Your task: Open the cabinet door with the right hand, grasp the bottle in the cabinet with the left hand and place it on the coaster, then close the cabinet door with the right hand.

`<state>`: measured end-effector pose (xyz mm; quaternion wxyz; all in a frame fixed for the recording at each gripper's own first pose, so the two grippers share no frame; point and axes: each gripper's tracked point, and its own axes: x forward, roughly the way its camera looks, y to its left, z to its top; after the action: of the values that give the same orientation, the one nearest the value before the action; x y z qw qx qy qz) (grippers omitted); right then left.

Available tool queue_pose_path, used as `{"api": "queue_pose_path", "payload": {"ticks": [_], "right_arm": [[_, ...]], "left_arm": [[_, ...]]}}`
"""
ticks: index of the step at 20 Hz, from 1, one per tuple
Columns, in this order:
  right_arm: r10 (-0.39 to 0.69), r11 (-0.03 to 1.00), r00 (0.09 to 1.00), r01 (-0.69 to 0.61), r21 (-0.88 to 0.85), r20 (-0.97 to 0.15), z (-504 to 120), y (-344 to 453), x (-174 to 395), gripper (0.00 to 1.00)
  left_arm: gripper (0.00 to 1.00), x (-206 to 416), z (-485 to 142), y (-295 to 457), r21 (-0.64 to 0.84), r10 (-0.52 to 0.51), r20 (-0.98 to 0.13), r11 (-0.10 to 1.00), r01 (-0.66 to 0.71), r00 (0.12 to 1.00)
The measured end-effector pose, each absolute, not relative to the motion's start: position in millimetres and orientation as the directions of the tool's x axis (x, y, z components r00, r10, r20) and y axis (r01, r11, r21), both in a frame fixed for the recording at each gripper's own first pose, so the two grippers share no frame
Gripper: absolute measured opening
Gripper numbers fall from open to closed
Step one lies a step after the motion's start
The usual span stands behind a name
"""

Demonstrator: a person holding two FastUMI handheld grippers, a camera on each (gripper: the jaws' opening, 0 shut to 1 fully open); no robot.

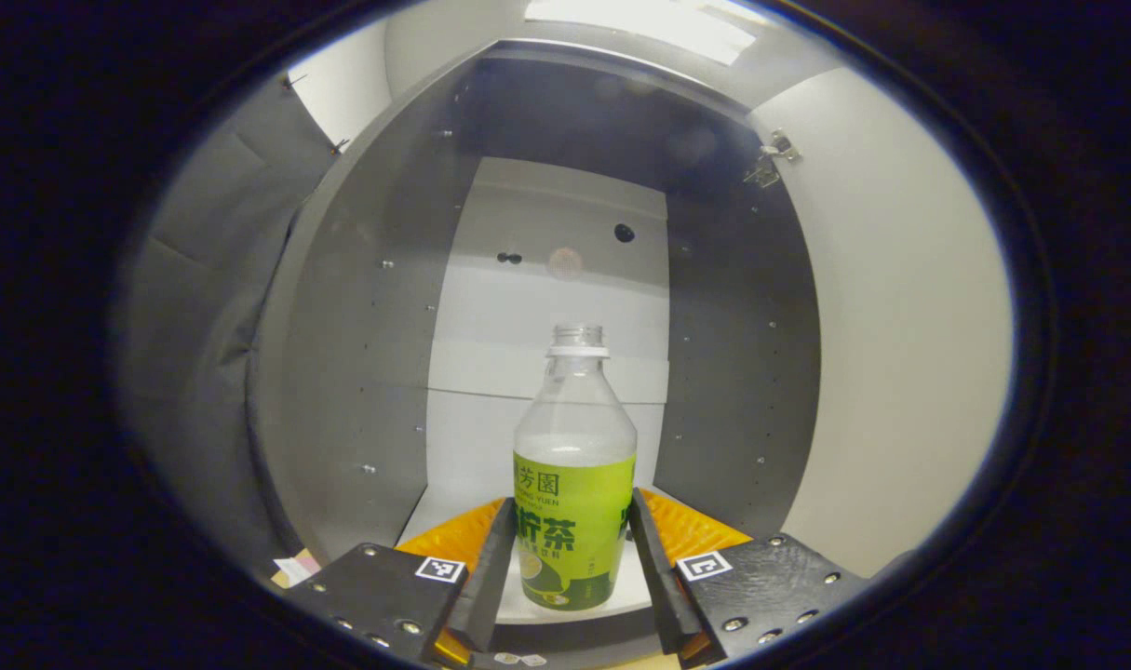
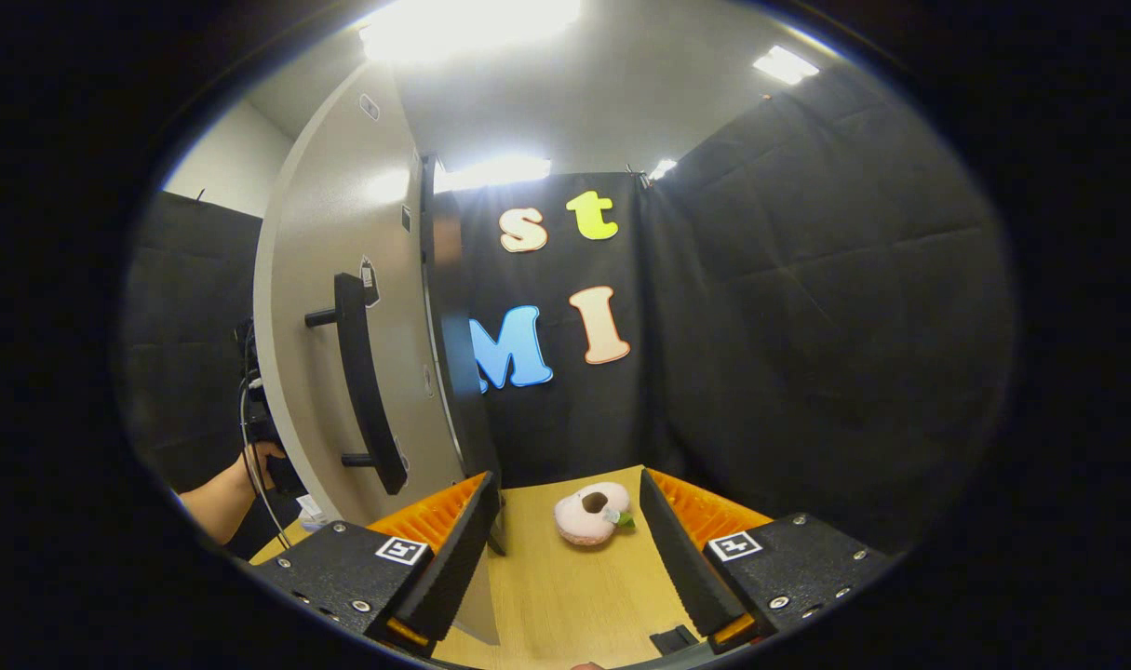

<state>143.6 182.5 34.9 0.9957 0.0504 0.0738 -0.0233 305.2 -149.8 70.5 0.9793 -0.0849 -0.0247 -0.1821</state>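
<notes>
Standing upright on the cabinet point(image 1: 360, 372) floor: bottle point(image 1: 574, 484), clear plastic, uncapped, nearly empty; likely light, slightly squashy, easily tipped. Left hand-held gripper point(image 1: 572, 568) brackets the labelled lower body, fingers wide; best hold there. Right hand-held gripper point(image 2: 570, 549) wide, empty, beside the open door point(image 2: 342, 307).

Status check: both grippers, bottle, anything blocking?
Left gripper open, fingers flanking clear plastic bottle with green label, upright in cabinet. Right gripper open, empty. White cabinet door open. Nothing blocking.
</notes>
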Motion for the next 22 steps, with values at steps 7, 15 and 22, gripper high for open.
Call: {"api": "queue_pose_path", "payload": {"ticks": [7, 15, 22], "right_arm": [[0.065, 0.992, 0.987, -0.048, 0.116, -0.149, 37, 185, 141, 0.93], [0.170, 0.980, 0.972, -0.150, 0.127, -0.164, 32, 190, 133, 0.93], [0.230, 0.971, 0.953, -0.212, 0.111, -0.195, 23, 192, 126, 0.94]], "left_arm": [[0.63, 232, 71, -120, -0.092, -0.298, 0.103, 0.947, 0.308, 0.949], [0.67, 152, 40, -80, -0.092, -0.204, 0.103, 0.973, 0.214, 0.973], [0.63, 91, -10, -57, -0.089, -0.151, 0.055, 0.984, 0.156, 0.987]]}}
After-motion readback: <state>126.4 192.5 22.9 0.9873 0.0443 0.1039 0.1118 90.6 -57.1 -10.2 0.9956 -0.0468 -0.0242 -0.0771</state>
